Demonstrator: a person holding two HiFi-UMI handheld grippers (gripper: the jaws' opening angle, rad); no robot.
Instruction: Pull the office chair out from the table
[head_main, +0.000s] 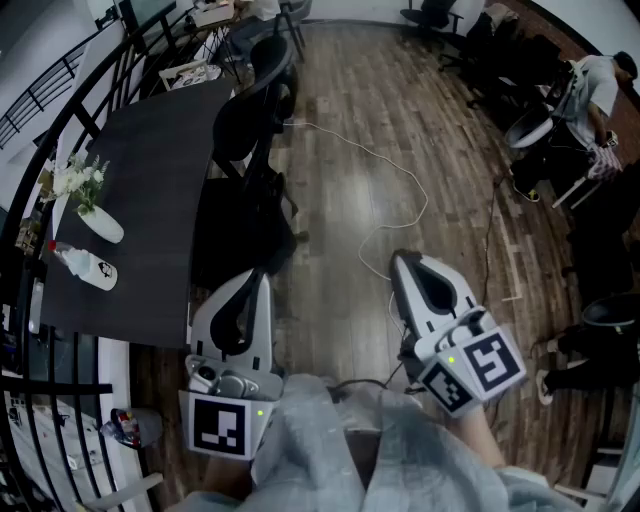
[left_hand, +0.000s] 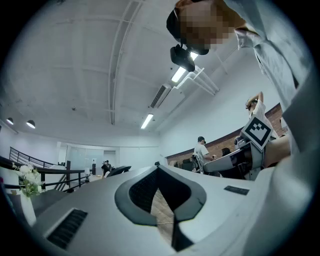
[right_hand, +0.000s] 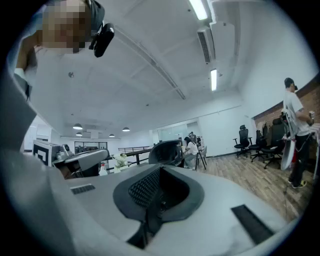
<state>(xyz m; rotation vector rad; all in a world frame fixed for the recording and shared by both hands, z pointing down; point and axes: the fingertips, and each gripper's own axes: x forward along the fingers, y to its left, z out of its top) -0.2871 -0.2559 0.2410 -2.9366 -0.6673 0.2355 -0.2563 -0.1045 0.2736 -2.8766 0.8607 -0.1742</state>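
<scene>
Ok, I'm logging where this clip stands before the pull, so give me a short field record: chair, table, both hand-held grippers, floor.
chair: black office chair, tucked against the table's edge
table: dark table, white flowers on it
left hand-held gripper: shut, nothing between the jaws
right hand-held gripper: shut, nothing held, over the floor
floor: wood floor, white cable lying across it

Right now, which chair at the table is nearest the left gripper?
The black office chair directly ahead of the left gripper; the next chair and the far chair sit farther along the table.
</scene>
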